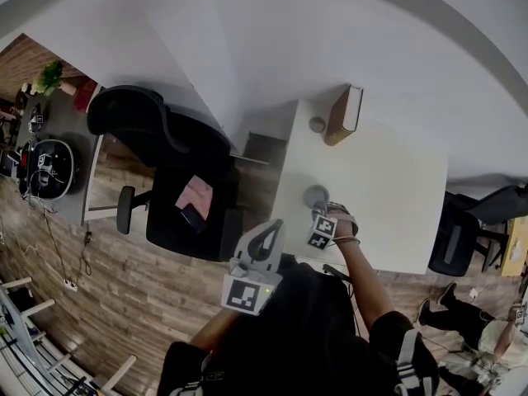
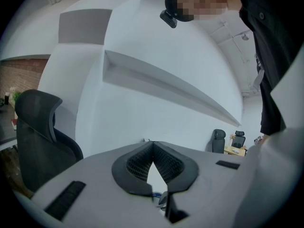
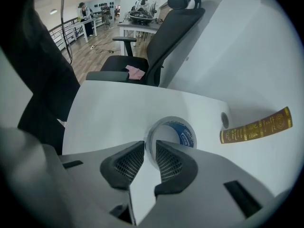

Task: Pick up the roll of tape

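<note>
The roll of tape (image 3: 175,133), white outside with a blue printed inner lining, lies flat on the white table (image 3: 114,113). My right gripper (image 3: 150,147) reaches down over its near rim. One jaw is outside the roll and the other inside, and they are pressed on the wall between them. From the head view the roll of tape (image 1: 314,195) shows just beyond the right gripper (image 1: 320,213). My left gripper (image 1: 275,228) is held off the table's left edge. In its own view the left gripper (image 2: 153,144) is shut and empty, pointing at a white wall.
A brown book with gold print (image 3: 256,126) stands at the table's far side, and a small grey cylinder (image 3: 224,120) sits beside it. A black office chair (image 1: 165,159) with a pink cloth (image 1: 196,195) on its seat stands left of the table (image 1: 388,196).
</note>
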